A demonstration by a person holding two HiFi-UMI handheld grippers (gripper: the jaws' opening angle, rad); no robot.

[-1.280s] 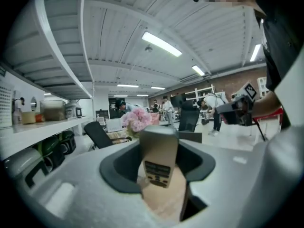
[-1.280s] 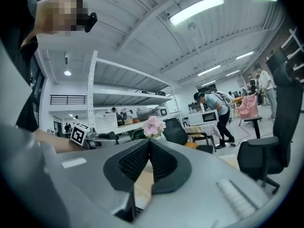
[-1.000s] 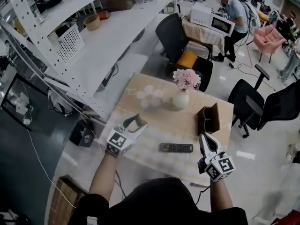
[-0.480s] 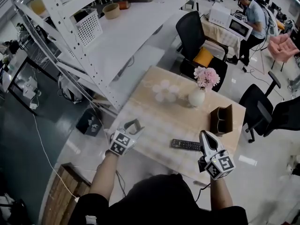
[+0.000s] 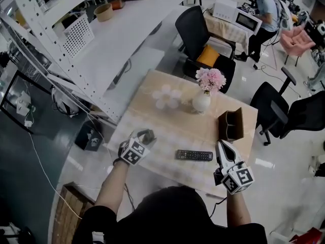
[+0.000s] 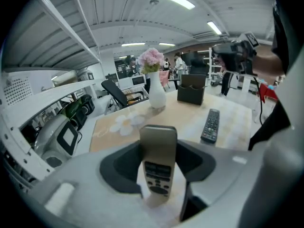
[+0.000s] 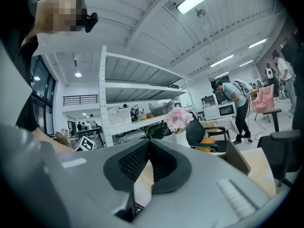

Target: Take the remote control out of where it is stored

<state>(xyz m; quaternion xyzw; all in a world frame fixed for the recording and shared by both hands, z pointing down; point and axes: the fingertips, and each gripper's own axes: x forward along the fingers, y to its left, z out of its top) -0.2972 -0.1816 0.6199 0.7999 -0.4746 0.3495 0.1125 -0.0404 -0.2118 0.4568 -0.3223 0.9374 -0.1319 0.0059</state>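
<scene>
My left arm (image 5: 112,187) reaches out to the near left of the white vase (image 5: 201,102). The left gripper (image 5: 145,134) tips down toward the table (image 5: 152,113). Its jaws are clamped on a tan remote control (image 6: 158,151), which stands up between them with its buttons facing the camera.

My right gripper (image 5: 221,146) is to the near right of the vase. It points flat across the table, and its jaws are pressed together with nothing in them.

A black remote control (image 5: 194,155) lies flat on the table, on my side of the vase and between the two grippers. It touches neither one. The brown holder box (image 5: 231,125) stands just right of the vase, with the right gripper's tips near it.

The left gripper is close to the table's left edge, far from the vase. The right gripper hangs by the near edge. There is bare table top between the vase and the black remote control. A white shelf rack (image 5: 76,70) stands off to the vase's left. A black chair (image 5: 195,29) sits behind the vase.
</scene>
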